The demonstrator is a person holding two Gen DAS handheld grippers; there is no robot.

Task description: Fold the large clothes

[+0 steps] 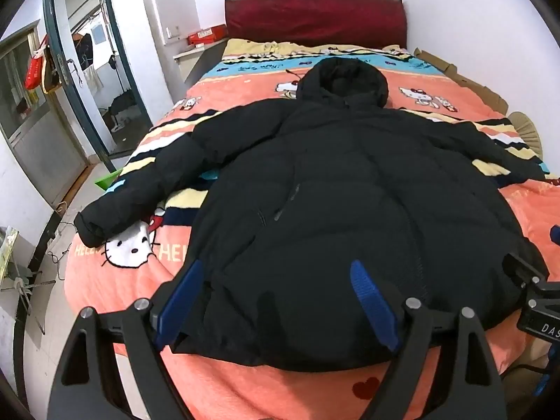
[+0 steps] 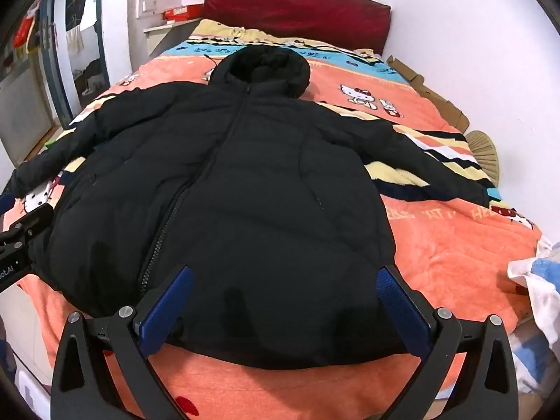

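The black hooded jacket (image 1: pixel 350 192) lies spread flat, front up, on the bed's orange cartoon blanket (image 1: pixel 245 378), sleeves out to both sides. The left gripper (image 1: pixel 276 301) hovers over its hem, jaws spread wide and holding nothing. The right gripper (image 2: pixel 283 301) hangs likewise over the hem, jaws wide apart and empty.

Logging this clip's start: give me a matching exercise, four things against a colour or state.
Things:
1 jacket
2 headboard
3 blanket
4 left tongs

States:
A dark red
B open
C black, spread flat, zipped
D mostly orange, cartoon cats

Pairs: 1-C, 2-A, 3-D, 4-B
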